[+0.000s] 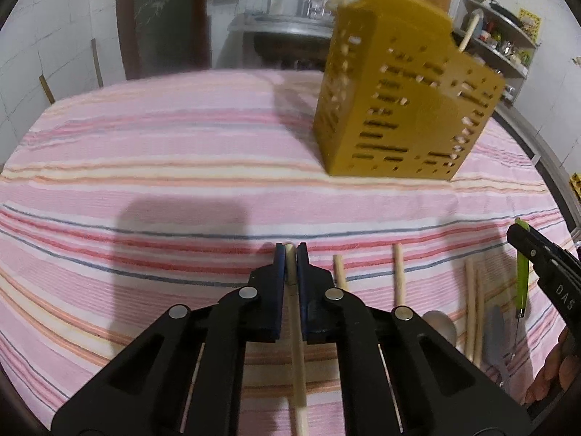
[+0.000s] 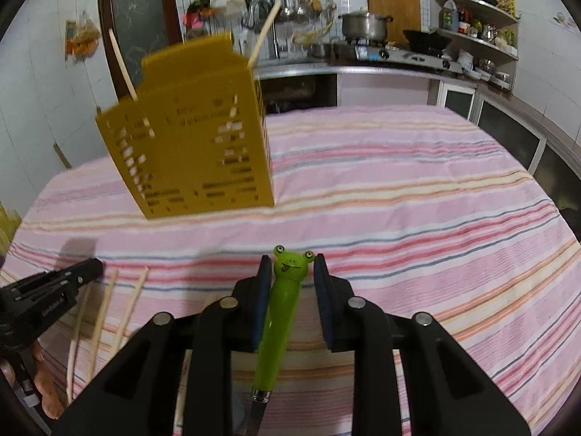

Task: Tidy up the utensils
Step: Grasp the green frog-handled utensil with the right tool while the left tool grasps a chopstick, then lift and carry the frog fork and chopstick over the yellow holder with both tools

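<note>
1. Black fingers of the left gripper (image 1: 290,254) fill the bottom of the left wrist view, their blue pads clamped tight on a wooden chopstick (image 1: 296,345) that runs back between them toward the camera.
2. Just to the right of it on the striped tablecloth (image 1: 145,181) lie more wooden chopsticks (image 1: 398,276), a metal spoon (image 1: 441,327) and a grey utensil whose kind cannot be told.
3. At the right edge of that view the right gripper (image 1: 523,234) shows from the side, with the green handle beneath it.
4. In the right wrist view the right gripper (image 2: 292,272) holds a green frog-headed utensil (image 2: 281,309) between its pads; the handle leans against the left pad, and a small gap shows beside the right pad near the frog head, so the grip further back cannot be judged for certain.
5. A metal neck leaves the lower end of the green handle.
6. Further back on the cloth a yellow perforated utensil holder (image 2: 196,145) stands upright, with two chopsticks (image 2: 265,32) sticking out of its top.
7. A kitchen counter (image 2: 363,69) with a pot (image 2: 365,25) lies behind the table.
</note>
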`<state>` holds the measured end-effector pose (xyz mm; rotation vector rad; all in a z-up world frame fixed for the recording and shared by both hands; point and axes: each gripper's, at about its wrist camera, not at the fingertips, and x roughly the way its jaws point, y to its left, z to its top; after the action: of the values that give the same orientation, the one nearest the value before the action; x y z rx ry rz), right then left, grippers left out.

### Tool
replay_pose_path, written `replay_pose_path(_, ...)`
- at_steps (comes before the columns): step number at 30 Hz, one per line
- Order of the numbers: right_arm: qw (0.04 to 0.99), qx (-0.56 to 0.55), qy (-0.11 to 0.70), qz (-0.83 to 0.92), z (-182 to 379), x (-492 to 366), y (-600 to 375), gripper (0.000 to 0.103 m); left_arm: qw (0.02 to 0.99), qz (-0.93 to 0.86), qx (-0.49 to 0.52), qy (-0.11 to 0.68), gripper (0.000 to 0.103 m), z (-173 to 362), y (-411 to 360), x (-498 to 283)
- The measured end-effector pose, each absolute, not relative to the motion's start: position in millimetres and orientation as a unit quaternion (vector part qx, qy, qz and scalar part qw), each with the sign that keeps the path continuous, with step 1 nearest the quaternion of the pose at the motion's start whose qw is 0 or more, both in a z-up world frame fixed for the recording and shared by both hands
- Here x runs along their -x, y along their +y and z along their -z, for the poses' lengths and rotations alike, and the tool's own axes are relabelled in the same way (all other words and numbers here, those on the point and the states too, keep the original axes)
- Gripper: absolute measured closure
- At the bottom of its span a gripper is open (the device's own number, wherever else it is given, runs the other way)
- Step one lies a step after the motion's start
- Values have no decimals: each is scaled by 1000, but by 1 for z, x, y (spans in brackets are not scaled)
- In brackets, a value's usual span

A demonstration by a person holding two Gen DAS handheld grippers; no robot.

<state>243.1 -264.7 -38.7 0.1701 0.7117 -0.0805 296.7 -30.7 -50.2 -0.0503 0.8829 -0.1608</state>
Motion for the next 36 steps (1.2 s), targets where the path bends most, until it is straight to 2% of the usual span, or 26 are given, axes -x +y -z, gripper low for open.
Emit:
replay_pose_path(15, 972, -95, 209, 39, -6, -209, -274, 81, 958, 84, 36, 270, 99, -21, -22, -242)
replay_pose_path(28, 982, -91, 164, 22, -19, -187, -268, 81, 980, 65, 34, 185, 99, -64, -11, -198)
replay_pose_path(36, 985, -72, 150, 33, -28, -176, -262, 81, 988, 51, 17, 146, 99, -73, -5, -169)
